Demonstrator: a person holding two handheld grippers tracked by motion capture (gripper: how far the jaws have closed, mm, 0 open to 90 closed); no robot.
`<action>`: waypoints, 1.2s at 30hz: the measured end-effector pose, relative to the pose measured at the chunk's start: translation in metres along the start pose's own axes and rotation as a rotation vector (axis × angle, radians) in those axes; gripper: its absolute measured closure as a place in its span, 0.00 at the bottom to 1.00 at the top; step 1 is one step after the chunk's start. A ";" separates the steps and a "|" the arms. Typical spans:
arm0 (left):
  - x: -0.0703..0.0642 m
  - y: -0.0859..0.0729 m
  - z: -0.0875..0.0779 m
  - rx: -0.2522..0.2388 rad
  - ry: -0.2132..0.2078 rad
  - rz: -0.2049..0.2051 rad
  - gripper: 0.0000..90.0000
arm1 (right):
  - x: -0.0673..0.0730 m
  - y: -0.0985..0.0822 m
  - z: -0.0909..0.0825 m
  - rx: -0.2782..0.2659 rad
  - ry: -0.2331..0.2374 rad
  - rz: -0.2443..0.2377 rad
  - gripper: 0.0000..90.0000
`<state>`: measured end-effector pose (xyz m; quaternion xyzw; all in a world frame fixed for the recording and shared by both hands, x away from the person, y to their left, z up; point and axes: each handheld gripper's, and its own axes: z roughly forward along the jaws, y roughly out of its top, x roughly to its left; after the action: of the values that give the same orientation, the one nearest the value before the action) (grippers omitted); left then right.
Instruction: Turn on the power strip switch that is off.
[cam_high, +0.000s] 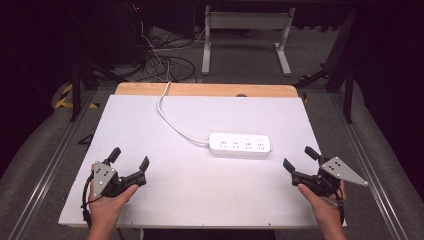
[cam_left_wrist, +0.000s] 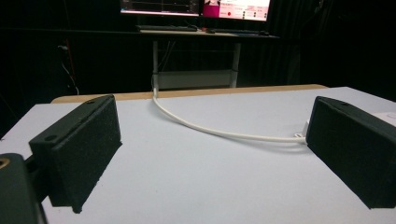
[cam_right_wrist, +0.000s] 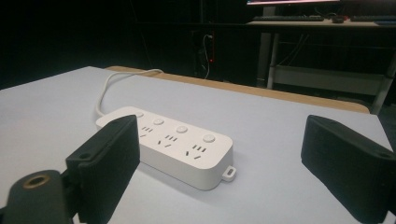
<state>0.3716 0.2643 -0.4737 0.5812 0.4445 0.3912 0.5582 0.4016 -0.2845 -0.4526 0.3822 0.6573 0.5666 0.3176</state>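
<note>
Hands at near edge of board (cam_high: 125, 107), left gripper (cam_high: 130, 160) and right gripper (cam_high: 299, 159) both spread wide, holding nothing. Power strip (cam_high: 240, 144) mid-board, right of centre, long axis running left-right, cord (cam_high: 172, 121) trailing off far-left. Closer to right gripper, lying forward-left of it. Guessing right one goes first, tbh.

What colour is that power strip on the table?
White; the power strip shows best in the right gripper view.

Count: one white power strip (cam_high: 240, 144) with one cord (cam_high: 172, 120), mid-worktop (cam_high: 150, 210); two claws, one left (cam_high: 129, 159), one right (cam_high: 299, 159) of it.
</note>
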 end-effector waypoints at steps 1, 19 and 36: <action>0.000 0.000 0.000 0.000 0.000 0.000 0.04 | 0.000 0.000 0.000 0.001 0.000 0.000 0.13; 0.000 0.000 0.001 0.001 -0.001 0.004 0.04 | 0.000 0.001 -0.003 -0.022 0.017 -0.032 0.28; 0.000 0.000 0.000 0.001 -0.003 0.002 0.05 | 0.004 0.003 -0.004 -0.036 0.068 -0.065 0.53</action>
<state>0.3717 0.2647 -0.4740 0.5825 0.4433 0.3907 0.5582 0.3966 -0.2827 -0.4488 0.3353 0.6696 0.5803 0.3202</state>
